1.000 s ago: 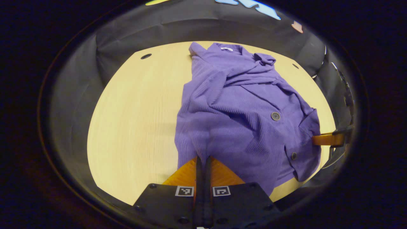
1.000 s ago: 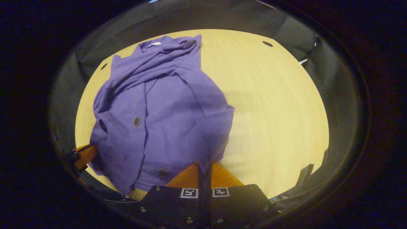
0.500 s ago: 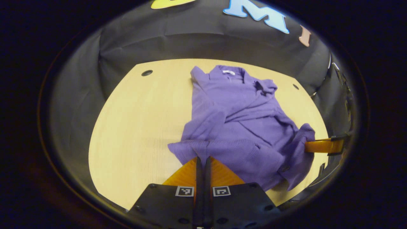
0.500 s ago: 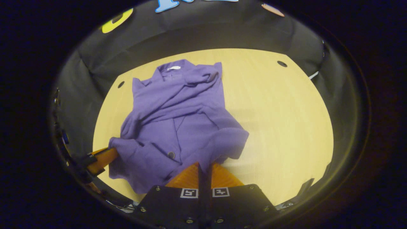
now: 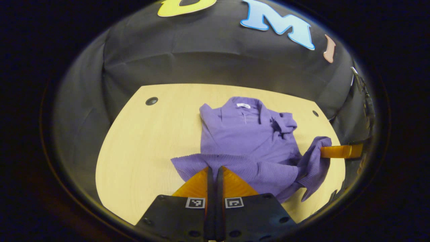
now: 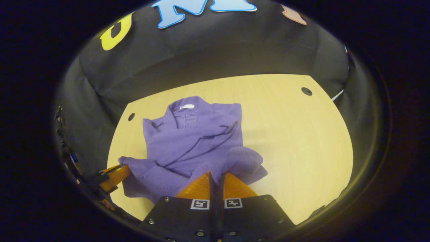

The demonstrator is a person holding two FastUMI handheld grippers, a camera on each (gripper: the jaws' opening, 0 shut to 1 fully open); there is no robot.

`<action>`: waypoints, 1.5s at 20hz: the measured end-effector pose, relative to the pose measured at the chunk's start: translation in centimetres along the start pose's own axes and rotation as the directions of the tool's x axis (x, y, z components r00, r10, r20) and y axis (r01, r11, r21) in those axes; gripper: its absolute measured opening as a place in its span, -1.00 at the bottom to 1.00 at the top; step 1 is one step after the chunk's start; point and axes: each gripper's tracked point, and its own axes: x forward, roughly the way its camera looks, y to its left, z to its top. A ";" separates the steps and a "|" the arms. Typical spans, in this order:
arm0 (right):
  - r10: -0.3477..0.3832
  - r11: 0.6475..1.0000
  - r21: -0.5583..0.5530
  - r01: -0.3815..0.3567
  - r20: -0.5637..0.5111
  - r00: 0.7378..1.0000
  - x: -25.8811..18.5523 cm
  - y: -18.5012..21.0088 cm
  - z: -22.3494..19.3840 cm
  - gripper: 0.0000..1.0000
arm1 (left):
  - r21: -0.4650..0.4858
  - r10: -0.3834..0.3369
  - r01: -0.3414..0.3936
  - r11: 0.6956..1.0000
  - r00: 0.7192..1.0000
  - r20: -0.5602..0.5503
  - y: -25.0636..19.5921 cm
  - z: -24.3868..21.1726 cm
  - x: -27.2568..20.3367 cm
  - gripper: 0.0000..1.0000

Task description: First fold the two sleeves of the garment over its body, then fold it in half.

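Observation:
A purple ribbed garment [image 5: 245,134] lies on the light wooden table [image 5: 144,148], its collar with a white tag at the far end and its sleeves bunched across the body. My left gripper [image 5: 214,168] is shut on the near hem at its left corner. The right gripper [image 5: 322,152] pinches the other hem corner at the right, and cloth hangs from it. In the right gripper view the garment [image 6: 191,137] spreads ahead, my right gripper [image 6: 215,173] is shut on the hem, and the left gripper [image 6: 121,171] holds the cloth at the lower left.
The table [image 6: 295,134] has small round holes near its far corners [image 5: 151,101] [image 6: 306,91]. Black cloth walls close in the table at the back and sides. Bare wood lies left of the garment in the left gripper view and right of it in the right gripper view.
Both grippers have risen with the hem and tilted up towards the wall. The garment's lower half has come off the table and bunched near the fingers; the front buttons have gone from sight.

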 end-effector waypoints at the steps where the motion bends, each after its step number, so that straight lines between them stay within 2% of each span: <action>1: -0.001 1.000 0.005 0.001 0.017 1.000 0.3 0.0 1.2 -0.96 | -0.012 0.000 0.000 1.000 1.000 0.009 0.1 0.9 0.5 -0.87; 10: 0.024 0.997 0.064 -0.034 0.160 0.987 3.1 0.9 11.3 -0.98 | 0.001 0.006 -0.006 1.000 0.992 0.124 0.6 10.0 3.6 -0.87; 20: 0.000 0.991 0.132 -0.031 0.225 0.974 7.7 0.9 17.4 -0.98 | -0.029 -0.004 0.010 1.000 0.984 0.176 -0.9 16.9 9.5 -0.87; 23: -0.016 0.988 0.155 -0.018 0.215 0.976 10.0 0.1 18.1 -0.97 | -0.039 -0.004 0.012 0.999 0.980 0.200 -0.7 18.4 12.3 -0.87; 30: -0.049 0.986 0.162 0.025 0.149 0.988 16.0 -1.6 16.6 -0.97 | -0.010 0.029 -0.028 1.000 0.992 0.126 0.3 16.2 18.1 -0.87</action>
